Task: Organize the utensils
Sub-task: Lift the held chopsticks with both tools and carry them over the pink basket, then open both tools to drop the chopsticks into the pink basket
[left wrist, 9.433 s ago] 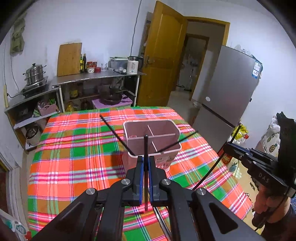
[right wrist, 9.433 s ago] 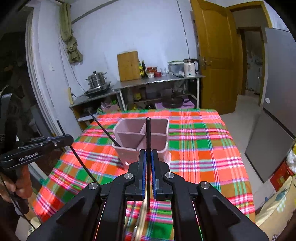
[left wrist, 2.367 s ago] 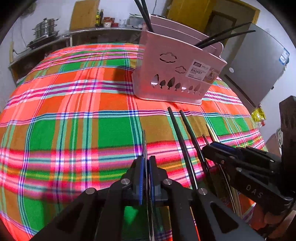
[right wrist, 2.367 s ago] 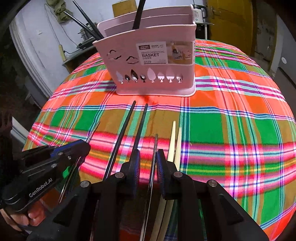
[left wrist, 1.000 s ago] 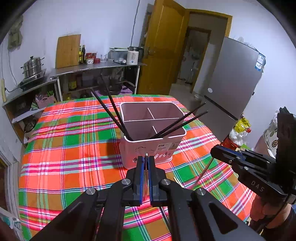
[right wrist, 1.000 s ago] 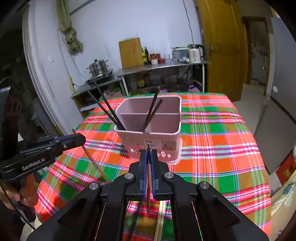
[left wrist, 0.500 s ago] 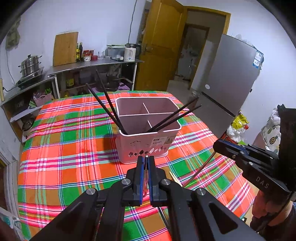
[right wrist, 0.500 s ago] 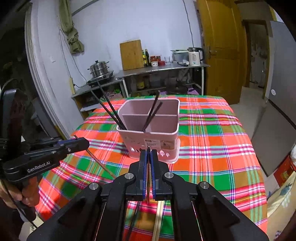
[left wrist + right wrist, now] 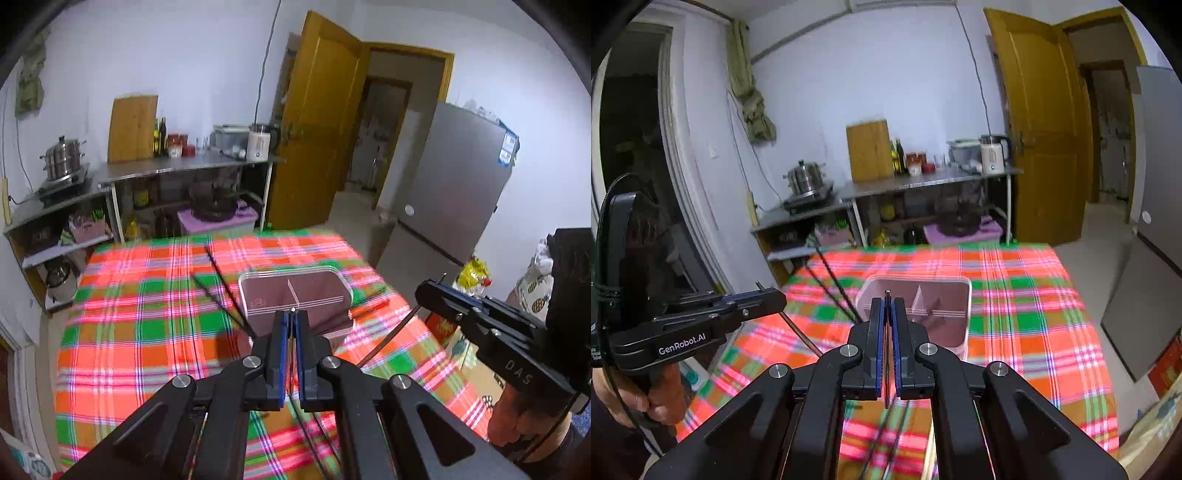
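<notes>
The left gripper (image 9: 291, 314) has its jaws clamped on a thin reddish-brown chopstick (image 9: 798, 332), which slants down from the jaws toward the worktop covered in a red, green and orange plaid cloth (image 9: 147, 332). Ahead of and below these jaws stands the pale pink divided plastic utensil basket (image 9: 295, 295), with two black chopsticks (image 9: 221, 288) leaning out of its left compartment.

The right gripper (image 9: 887, 306) has its jaws pressed together on another slim stick (image 9: 388, 339), whose shaft hangs below the jaws. From these jaws the basket sits just ahead and slightly right, seen from above. More loose sticks seem to lie on the cloth beneath the jaws, blurred.

Risks, as I judge them: each stick is pinched near its end, so it may swing or slip. A lowered tip could catch the basket's rim or divider, or tip the light basket. The leaning black chopsticks could be knocked. The two grippers, close together, might collide over the opening.
</notes>
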`<move>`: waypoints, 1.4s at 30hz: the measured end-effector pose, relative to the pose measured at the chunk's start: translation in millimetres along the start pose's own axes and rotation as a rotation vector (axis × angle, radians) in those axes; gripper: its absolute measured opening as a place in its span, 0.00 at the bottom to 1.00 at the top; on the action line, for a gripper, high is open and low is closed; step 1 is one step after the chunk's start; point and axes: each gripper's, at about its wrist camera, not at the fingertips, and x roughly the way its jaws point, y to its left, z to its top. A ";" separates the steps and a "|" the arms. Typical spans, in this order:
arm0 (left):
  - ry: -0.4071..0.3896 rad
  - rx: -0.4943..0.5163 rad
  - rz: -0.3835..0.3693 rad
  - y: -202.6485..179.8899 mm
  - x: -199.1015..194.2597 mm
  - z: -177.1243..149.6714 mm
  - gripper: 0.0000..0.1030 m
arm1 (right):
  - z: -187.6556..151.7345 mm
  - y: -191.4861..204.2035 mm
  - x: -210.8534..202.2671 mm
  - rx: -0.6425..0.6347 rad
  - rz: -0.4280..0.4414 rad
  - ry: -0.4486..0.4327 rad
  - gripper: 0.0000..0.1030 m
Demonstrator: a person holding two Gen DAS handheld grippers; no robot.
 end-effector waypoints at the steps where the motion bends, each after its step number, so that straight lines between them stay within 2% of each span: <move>1: -0.009 0.000 0.000 0.1 -1.2 5.2 0.04 | 6.8 1.1 0.7 0.000 0.001 -0.016 0.04; 8: -0.063 -0.013 0.002 4.3 3.7 43.6 0.04 | 37.1 2.5 9.9 0.002 -0.003 -0.076 0.04; 14: -0.075 -0.028 0.012 16.5 25.7 56.2 0.04 | 46.5 -1.1 29.4 0.006 -0.027 -0.089 0.04; 19: -0.043 -0.059 0.012 29.4 55.7 51.2 0.04 | 42.0 -1.0 52.6 0.004 -0.037 -0.065 0.04; 29: 0.037 -0.074 0.025 46.1 102.6 18.8 0.04 | 20.2 -8.7 90.3 -0.008 -0.049 0.020 0.04; 39: 0.029 -0.062 0.047 46.6 100.9 15.7 0.05 | 12.1 -16.2 103.2 -0.007 -0.066 0.075 0.04; 42: 0.015 -0.055 0.050 45.1 92.8 17.3 0.09 | 12.5 -16.0 96.7 -0.007 -0.067 0.065 0.11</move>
